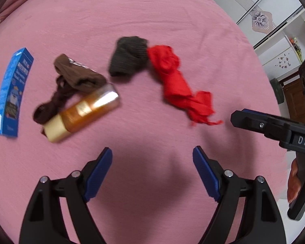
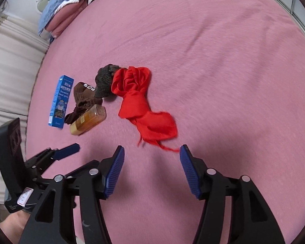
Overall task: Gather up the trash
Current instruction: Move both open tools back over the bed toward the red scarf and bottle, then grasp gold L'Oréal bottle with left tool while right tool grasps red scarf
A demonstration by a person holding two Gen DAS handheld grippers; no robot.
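Five items lie on the pink bedspread [image 1: 152, 20]: one blue box [image 1: 12, 91], one amber bottle [image 1: 83, 113], one brown sock [image 1: 75, 75], one dark sock [image 1: 130, 56], one red cloth [image 1: 177, 83]. The brown sock hides part of the bottle. Left gripper [image 1: 152, 168] and right gripper [image 2: 151, 165] both stand apart, holding nothing.

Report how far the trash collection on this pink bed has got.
Nothing looks collected yet. The blue cardboard box, the amber plastic bottle, the brown sock, the dark grey knitted sock and the red cloth all lie on the pink bedsheet. Nothing is in hand: the left tongs and right tongs hang open and empty above the sheet. All the picking is left; no bin shows.
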